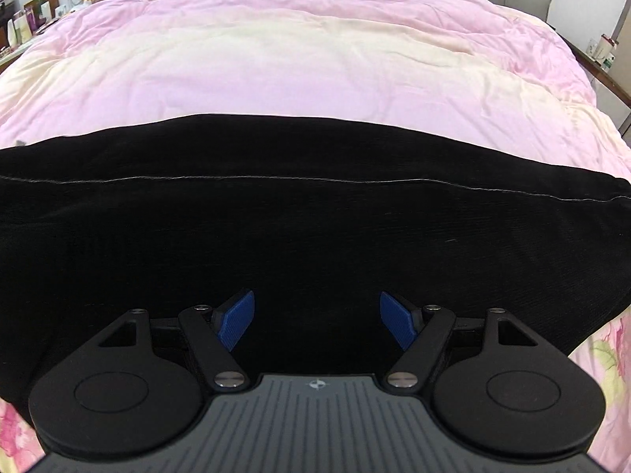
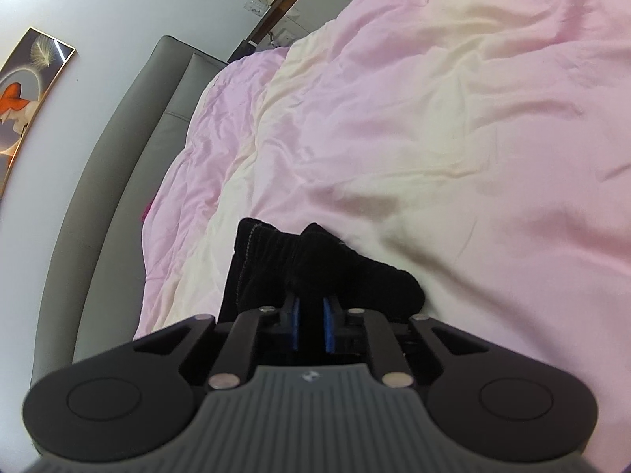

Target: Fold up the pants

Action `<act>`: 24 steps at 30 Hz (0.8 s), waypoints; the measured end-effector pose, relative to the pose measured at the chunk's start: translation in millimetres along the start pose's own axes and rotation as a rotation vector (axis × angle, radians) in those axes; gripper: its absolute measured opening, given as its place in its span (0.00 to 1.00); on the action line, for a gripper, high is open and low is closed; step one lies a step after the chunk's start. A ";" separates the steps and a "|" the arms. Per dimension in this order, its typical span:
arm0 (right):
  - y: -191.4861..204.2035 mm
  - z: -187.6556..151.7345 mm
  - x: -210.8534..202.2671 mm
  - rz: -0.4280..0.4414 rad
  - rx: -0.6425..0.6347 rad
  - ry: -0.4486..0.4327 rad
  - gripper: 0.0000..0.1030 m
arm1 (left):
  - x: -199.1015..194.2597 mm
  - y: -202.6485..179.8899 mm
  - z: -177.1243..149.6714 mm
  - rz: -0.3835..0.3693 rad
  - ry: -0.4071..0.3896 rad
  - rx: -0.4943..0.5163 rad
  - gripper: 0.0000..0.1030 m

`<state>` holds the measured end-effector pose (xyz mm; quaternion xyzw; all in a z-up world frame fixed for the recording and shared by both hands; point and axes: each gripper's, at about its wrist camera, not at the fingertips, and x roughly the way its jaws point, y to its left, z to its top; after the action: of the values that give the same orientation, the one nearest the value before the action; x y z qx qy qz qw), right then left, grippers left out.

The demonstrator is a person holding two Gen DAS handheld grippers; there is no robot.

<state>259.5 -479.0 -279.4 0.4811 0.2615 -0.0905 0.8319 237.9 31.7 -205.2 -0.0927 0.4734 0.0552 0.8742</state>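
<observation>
Pants [image 1: 315, 213], black, lie spread on the pink duvet [image 1: 299, 59]. Above them the left gripper [image 1: 317, 321] hovers with jaws released; the right gripper [image 2: 311, 317] pinches a bunched fold of the pants.

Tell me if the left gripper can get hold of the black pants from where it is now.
Probably yes. The left gripper is open and right over the black pants, which lie spread on the pink quilt, with nothing between its blue pads and the cloth.
</observation>
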 end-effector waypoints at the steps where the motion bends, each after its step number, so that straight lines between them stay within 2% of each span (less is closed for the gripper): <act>1: 2.5 0.7 -4.0 0.014 -0.003 -0.019 0.05 | 0.1 -4.2 -0.2 -0.002 -0.008 0.002 0.83; 6: 35.0 -2.5 -27.8 0.101 -0.141 -0.100 0.05 | 7.7 -27.9 0.1 -0.006 -0.017 0.041 0.83; 7: 36.6 -3.3 -28.0 0.088 -0.149 -0.097 0.05 | 10.8 -32.3 -0.1 -0.014 -0.010 0.051 0.83; 9: 28.0 -2.4 -19.7 0.001 -0.129 -0.060 0.06 | 19.6 -42.2 -1.4 -0.012 0.009 0.076 0.86; 11: 1.2 0.6 -6.2 -0.101 -0.028 0.008 0.04 | 31.1 -50.2 -3.4 0.019 0.039 0.104 0.91; 13: -24.9 2.2 1.8 -0.079 0.108 0.054 0.04 | 37.5 -52.6 -5.5 0.035 0.048 0.111 0.96; 14: -29.2 3.4 1.9 -0.065 0.134 0.058 0.04 | 39.4 -52.3 -5.5 0.035 0.051 0.106 0.99; 18: -14.5 2.9 -8.5 -0.076 0.067 0.027 0.10 | 42.4 -48.8 -2.2 0.023 0.071 0.091 1.00; 19: -11.1 3.4 -11.8 -0.084 0.049 0.010 0.13 | 42.1 -47.0 -1.2 0.018 0.075 0.090 1.00; 20: -9.4 4.2 -15.8 -0.097 0.038 -0.011 0.20 | 41.5 -45.3 -0.7 0.013 0.077 0.088 1.00; 22: -11.2 6.9 -24.8 -0.133 0.027 -0.055 0.21 | 39.3 -39.3 4.2 -0.009 0.079 0.066 1.00; 23: -13.7 8.8 -27.3 -0.139 0.035 -0.069 0.22 | 35.7 -33.8 6.7 -0.025 0.076 0.040 0.96; 24: -16.0 9.9 -29.2 -0.133 0.045 -0.076 0.22 | 32.9 -26.5 13.7 -0.049 0.068 -0.007 0.88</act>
<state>231.8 -498.7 -272.2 0.4774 0.2592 -0.1697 0.8223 272.0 9.1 -222.5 -0.1090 0.5004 0.0321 0.8583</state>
